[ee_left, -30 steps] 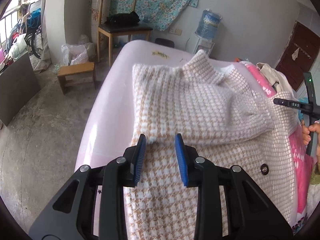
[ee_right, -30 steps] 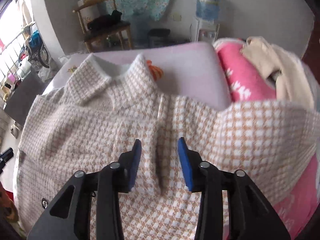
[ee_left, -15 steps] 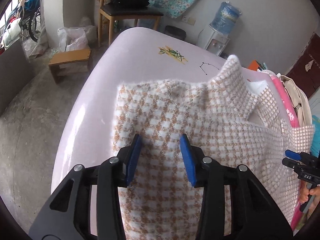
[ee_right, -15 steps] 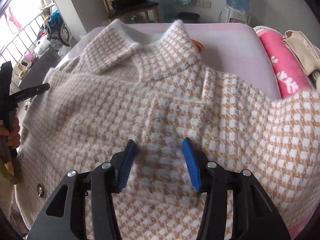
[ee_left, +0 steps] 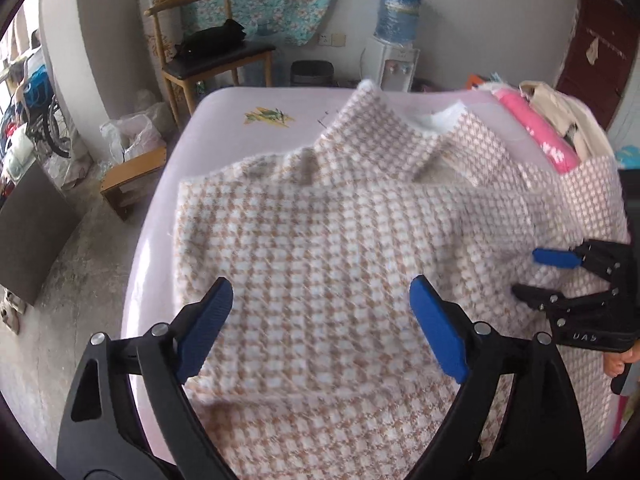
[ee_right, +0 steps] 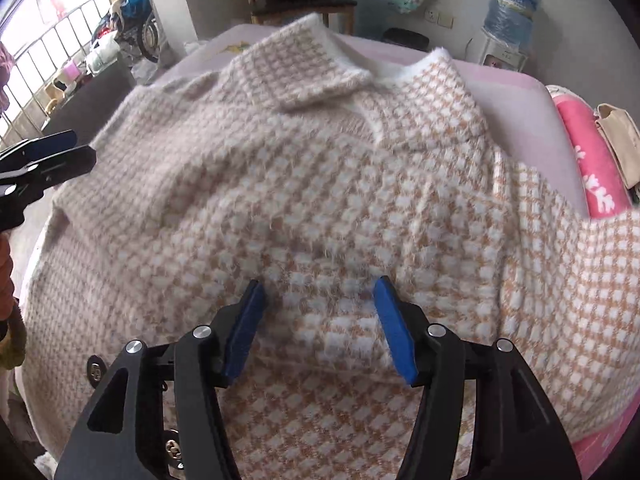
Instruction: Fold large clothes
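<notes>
Left wrist view: the left gripper (ee_left: 320, 304) hangs over a fuzzy houndstooth coat (ee_left: 340, 240) spread on a pale pink bed (ee_left: 224, 128). Its 2 blue pads (ee_left: 204, 328) stand wide apart and have just been opening; the folded sleeve lies below and between them, with neither pad pressing on it. The collar (ee_left: 384, 136) points toward the far end of the bed. At the right edge the right gripper (ee_left: 560, 276) shows over the coat's other side. A pink blanket (ee_left: 536, 132) lies beside the coat, and a wooden chair (ee_left: 208, 56) and water dispenser (ee_left: 396, 52) stand by the far wall.

Right wrist view: the right gripper (ee_right: 318, 308) is over the middle of the coat (ee_right: 320, 184), jaws parted and just now opening further, the knit below them but not clamped. 2 metal buttons (ee_right: 96, 370) show at the lower left. The left gripper (ee_right: 52, 156) enters from the left edge.
</notes>
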`<state>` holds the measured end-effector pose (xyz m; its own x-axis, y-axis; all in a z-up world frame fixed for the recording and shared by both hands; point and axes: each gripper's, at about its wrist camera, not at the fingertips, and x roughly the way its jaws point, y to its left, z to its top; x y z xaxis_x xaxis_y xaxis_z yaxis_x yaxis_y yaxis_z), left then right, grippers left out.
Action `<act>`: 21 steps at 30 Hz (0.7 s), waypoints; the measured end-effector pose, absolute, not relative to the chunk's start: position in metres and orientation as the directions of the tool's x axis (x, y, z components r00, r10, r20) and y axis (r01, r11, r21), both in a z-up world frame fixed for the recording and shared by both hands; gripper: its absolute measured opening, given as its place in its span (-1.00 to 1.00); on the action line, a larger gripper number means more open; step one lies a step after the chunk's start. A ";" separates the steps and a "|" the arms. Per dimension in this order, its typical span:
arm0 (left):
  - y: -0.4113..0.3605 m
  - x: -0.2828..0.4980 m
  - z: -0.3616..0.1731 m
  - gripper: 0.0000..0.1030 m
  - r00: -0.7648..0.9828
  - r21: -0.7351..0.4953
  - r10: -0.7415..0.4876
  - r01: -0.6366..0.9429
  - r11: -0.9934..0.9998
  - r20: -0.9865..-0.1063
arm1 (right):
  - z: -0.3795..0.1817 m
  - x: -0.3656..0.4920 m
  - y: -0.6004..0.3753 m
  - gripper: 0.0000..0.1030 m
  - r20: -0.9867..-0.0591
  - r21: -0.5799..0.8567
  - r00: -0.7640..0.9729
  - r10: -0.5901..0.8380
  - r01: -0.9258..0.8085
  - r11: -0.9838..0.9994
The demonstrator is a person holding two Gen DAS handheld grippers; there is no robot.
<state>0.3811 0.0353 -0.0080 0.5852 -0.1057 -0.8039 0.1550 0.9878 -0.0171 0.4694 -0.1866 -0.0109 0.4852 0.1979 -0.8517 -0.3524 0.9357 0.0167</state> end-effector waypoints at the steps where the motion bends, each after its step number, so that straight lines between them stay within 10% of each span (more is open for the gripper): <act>1: 0.027 0.380 -0.018 0.68 0.572 0.014 -0.084 0.164 0.986 -0.816 | -0.008 0.467 -0.188 0.11 -0.856 0.022 0.478 0.196 -0.345 0.938; 21: 0.028 0.374 -0.056 0.87 0.606 0.034 -0.043 0.115 0.993 -0.794 | 0.080 0.389 -0.510 0.35 -0.790 0.281 0.613 0.025 0.325 0.903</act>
<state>0.3737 0.0276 -0.0558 0.6065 -0.0433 -0.7939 0.1150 0.9928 0.0337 0.3888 -0.5096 0.0802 0.6130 0.0255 -0.7897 0.3245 0.9032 0.2810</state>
